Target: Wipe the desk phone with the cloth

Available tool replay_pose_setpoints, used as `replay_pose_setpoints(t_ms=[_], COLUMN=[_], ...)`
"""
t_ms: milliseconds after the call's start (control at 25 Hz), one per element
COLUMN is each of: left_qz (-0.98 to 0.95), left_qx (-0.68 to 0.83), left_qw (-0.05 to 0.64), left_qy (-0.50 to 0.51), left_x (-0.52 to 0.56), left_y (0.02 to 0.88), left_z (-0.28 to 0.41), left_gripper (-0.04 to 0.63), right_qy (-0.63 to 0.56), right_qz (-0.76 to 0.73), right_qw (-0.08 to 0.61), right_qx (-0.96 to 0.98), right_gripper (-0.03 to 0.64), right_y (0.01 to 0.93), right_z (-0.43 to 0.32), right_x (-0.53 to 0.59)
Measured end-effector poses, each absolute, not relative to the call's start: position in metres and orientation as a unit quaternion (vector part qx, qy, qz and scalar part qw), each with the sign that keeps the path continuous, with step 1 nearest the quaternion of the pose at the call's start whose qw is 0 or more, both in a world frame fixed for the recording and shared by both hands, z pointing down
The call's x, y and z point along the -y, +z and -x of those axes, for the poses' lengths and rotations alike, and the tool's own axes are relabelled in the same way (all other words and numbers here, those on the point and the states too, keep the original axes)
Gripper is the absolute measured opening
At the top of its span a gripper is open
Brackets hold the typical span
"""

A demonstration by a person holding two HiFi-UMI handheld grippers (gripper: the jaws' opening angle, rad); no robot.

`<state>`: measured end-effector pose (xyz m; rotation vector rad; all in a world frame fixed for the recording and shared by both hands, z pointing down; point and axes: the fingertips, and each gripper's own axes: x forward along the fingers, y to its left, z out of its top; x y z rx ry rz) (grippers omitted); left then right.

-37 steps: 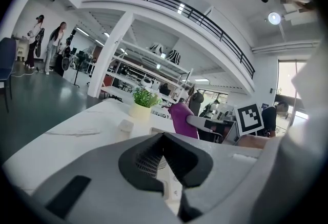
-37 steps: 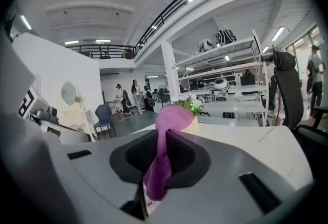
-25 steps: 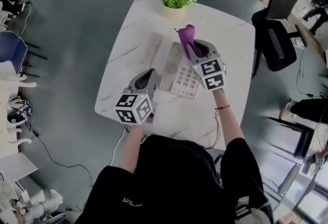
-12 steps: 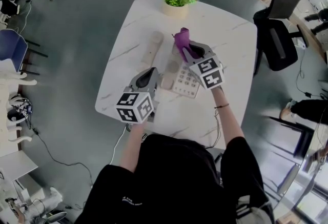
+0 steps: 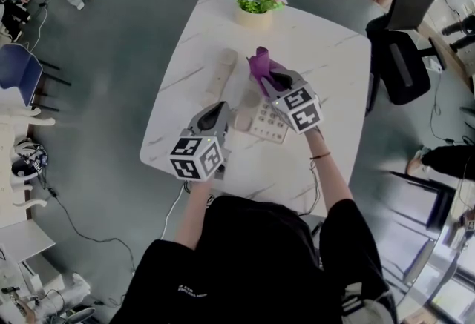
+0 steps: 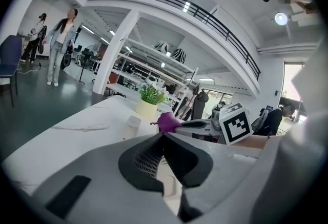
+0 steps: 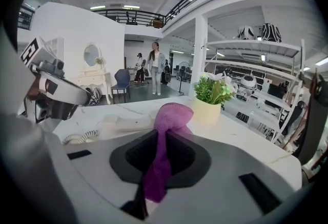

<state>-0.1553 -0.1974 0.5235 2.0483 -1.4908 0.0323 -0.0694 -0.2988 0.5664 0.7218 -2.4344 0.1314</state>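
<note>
Cloth over the phone, thinly gripped – a slip is the main risk

The right gripper [image 5: 273, 78] has its fingers closed on one thin tail of the purple cloth [image 5: 260, 61], and the bunched rest stands past the tips above the desk phone [image 5: 269, 124] on the white table [image 5: 326, 55]. A firm stroke could tug the tail free, or let bare jaw scrape the keys. The left gripper [image 5: 214, 113], fingers together on nothing I can see, sits beside the phone's left edge. I can't tell whether it touches – unbraced, the phone may slide toward the handset [image 5: 220, 69].
</note>
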Motion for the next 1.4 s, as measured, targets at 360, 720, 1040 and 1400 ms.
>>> replay_pose_setpoints(t_ms=[360,720,1040,1400], left_qz=[-0.77,-0.769,-0.769,-0.767], left_qx=[0.562,0.565,0.566,0.568], left_qw=[0.3,0.299,0.297,0.299], left_qy=[0.014,0.015,0.014,0.016], left_x=[0.189,0.18,0.174,0.164], left_y=[0.524,0.523,0.521,0.521], left_z=[0.155,0.155,0.157,0.158], left_gripper=[-0.002,-0.002,-0.002,-0.002], right_qy=[0.068,0.08,0.088,0.103], right_qz=[-0.256,-0.243,-0.23,-0.215], right_qw=[0.301,0.303,0.308,0.31], right_qx=[0.916,0.918,0.919,0.92], right_gripper=[0.034,0.034,0.034,0.034], right_y=[0.572,0.576,0.579,0.582], right_z=[0.074,0.077,0.08,0.083], right_x=[0.283,0.267,0.253,0.233])
